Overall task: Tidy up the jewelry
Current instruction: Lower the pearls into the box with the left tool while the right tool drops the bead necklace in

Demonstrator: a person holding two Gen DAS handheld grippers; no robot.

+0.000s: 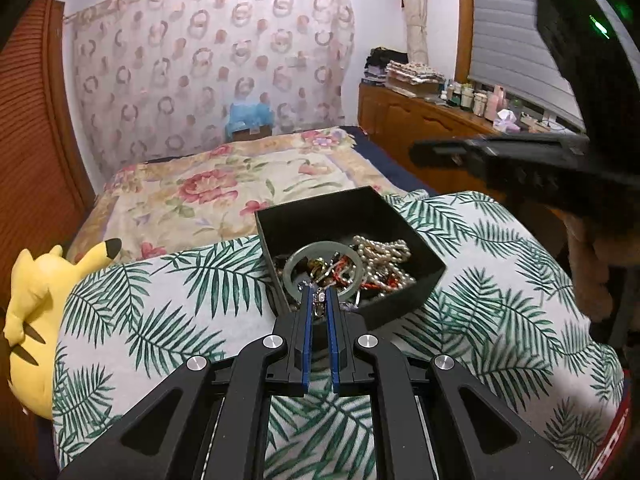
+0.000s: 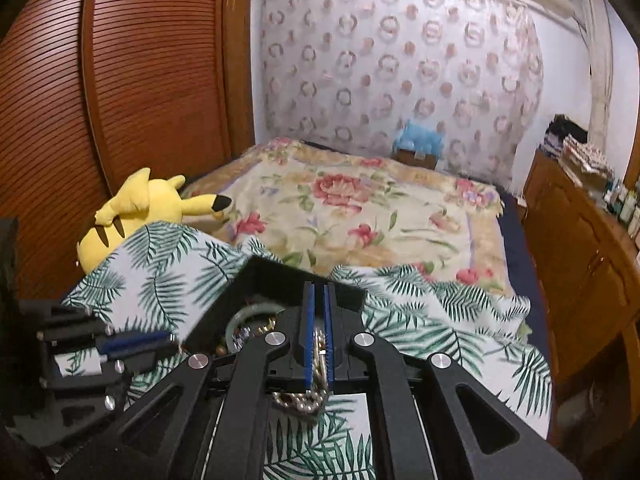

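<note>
A: Start at the left gripper [image 1: 319, 294]. What are its blue-padded jaws doing?

B: They are clenched nearly together at the near rim of the square black open-topped box [image 1: 428, 276]. A small silvery piece of chain [image 1: 319, 300] shows in the narrow slit between the pads; I cannot tell whether it is truly pinched or only lies behind them. The tips sit at the near edge of the pale green jade-like bangle [image 1: 298, 258].

A: And the right gripper [image 2: 319, 286]?

B: Clenched on a pale beaded pearl-like strand [image 2: 320, 350], which runs down between the blue pads and hangs in a loop below them. From the left wrist view that gripper hangs dark and blurred at the upper right, above and beyond the box.

A: Where is the jewelry itself?

B: In the black box: the bangle at the near left, a heap of cream pearl necklaces [image 1: 384, 258] at the right, red and mixed beads tangled between them.

A: What does the box stand on?

B: A white cushion printed with green palm leaves [image 1: 168, 312]. A yellow plush toy with black-tipped ears [image 1: 36, 304] lies at its left side, and a bed under a cream floral blanket [image 1: 224, 184] lies beyond.
</note>
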